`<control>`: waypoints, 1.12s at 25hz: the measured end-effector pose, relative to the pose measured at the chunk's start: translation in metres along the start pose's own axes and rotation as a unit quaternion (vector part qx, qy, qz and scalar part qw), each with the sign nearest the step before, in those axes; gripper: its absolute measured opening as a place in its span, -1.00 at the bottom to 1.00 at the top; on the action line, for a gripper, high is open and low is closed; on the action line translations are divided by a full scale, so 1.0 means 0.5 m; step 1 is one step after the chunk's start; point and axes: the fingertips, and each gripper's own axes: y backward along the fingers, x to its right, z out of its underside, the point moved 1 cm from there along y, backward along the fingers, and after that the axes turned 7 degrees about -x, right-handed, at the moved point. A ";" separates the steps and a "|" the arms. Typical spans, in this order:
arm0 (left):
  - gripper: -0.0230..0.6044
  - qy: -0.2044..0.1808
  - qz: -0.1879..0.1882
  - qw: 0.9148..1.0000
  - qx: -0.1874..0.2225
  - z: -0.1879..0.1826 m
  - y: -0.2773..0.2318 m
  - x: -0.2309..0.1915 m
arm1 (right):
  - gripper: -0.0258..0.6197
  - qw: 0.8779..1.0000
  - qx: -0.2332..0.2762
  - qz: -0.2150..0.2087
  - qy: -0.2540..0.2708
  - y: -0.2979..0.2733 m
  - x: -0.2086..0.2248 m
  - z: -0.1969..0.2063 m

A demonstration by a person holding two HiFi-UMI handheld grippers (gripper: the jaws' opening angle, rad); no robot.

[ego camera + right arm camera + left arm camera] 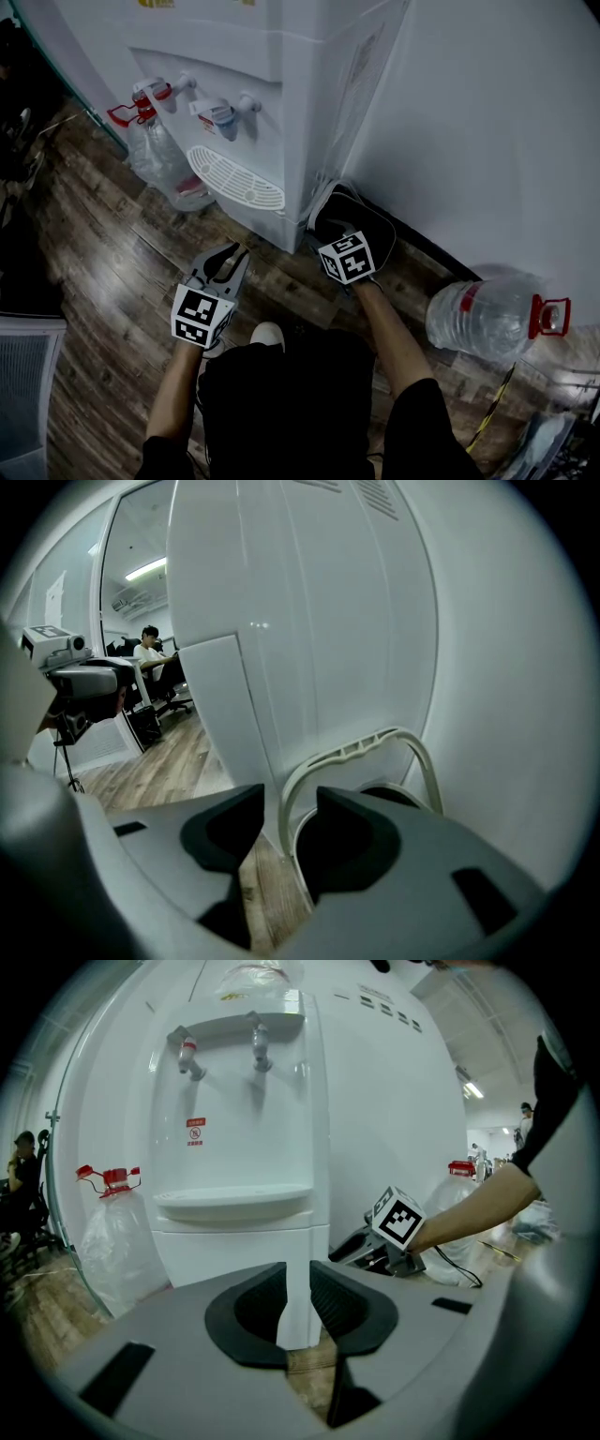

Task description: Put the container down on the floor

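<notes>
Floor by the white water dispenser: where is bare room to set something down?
Bare brown wooden floor lies between the left gripper and the upright clear plastic bottle. Crowded: between the white water dispenser and the lying clear red-handled bottle, around the right gripper.

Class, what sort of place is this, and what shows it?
Probably an office: a white floor-standing water dispenser, clear plastic water jugs on the wood-plank floor, a seated person in the background.

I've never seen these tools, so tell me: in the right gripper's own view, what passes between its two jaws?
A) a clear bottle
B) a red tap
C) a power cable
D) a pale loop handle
D: the pale loop handle rises through the gap of the right gripper, whose jaws stand apart without pinching it.
</notes>
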 end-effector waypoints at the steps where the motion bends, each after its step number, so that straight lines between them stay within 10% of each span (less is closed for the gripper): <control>1: -0.66 0.000 0.000 1.000 0.000 0.000 0.000 0.002 | -0.39 1.000 -0.002 0.005 0.004 0.004 0.001 0.001; 7: -0.66 0.000 -0.003 1.000 0.003 -0.004 0.001 0.001 | -0.81 0.999 0.008 0.032 0.026 0.029 -0.005 0.000; 28: -0.71 0.001 0.016 1.000 0.011 -0.122 0.034 0.011 | -0.89 0.997 0.046 0.066 -0.006 0.168 -0.028 -0.051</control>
